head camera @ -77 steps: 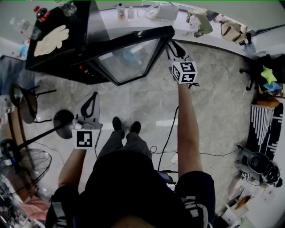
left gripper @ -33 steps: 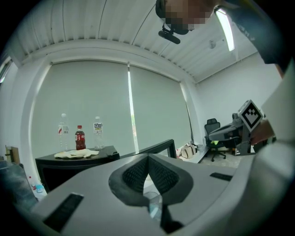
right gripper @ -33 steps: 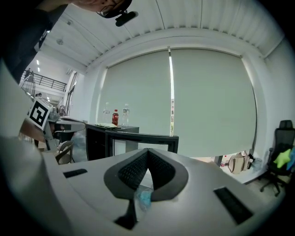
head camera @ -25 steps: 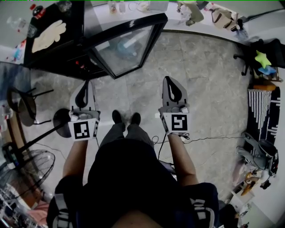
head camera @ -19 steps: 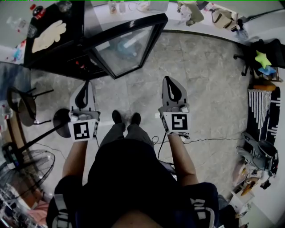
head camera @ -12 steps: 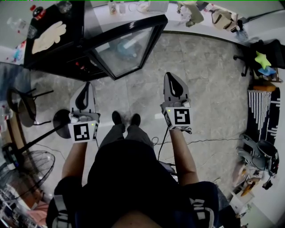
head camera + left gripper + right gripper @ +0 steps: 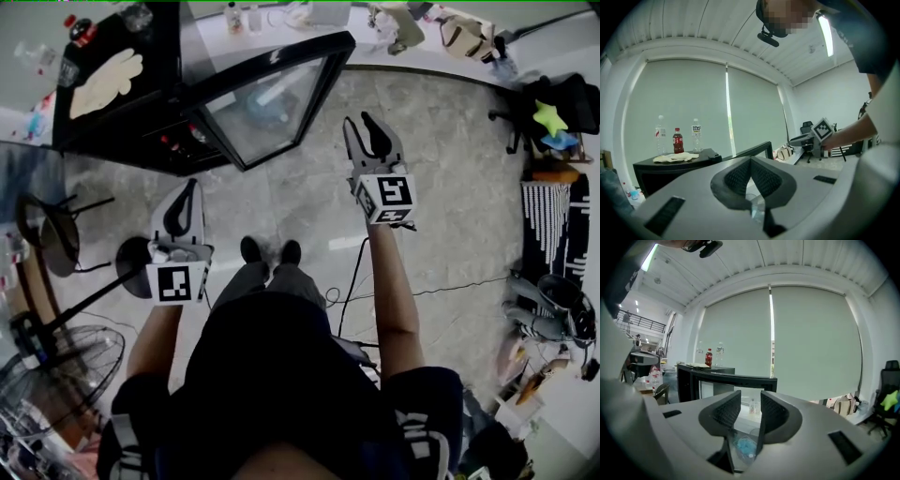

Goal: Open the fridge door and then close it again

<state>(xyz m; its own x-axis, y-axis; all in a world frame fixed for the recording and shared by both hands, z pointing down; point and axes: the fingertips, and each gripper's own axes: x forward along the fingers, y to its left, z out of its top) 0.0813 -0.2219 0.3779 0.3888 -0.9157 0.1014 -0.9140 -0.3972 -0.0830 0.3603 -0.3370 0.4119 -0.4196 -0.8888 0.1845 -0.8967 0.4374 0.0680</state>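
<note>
Fridge door (image 7: pixel 267 111) stands open, swung out from fridge (image 7: pixel 112 94). My R gripper (image 7: pixel 364 127) has come fwd toward door's free edge vs. a sec ago; its jaws have just been opening, nothing btwn them. L gripper (image 7: pixel 190 187) clenched, empty, held back. Closing step probably next.

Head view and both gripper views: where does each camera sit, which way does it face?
Head view: on the person's head, facing down at the floor, open fridge door, arms, legs, left gripper, right gripper.
Left gripper view: on the left gripper, along its shut jaws toward the fridge; right arm shows.
Right gripper view: on the right gripper, jaws just opening, nothing between, facing the fridge door.
Shared: red bottle, all three.
</note>
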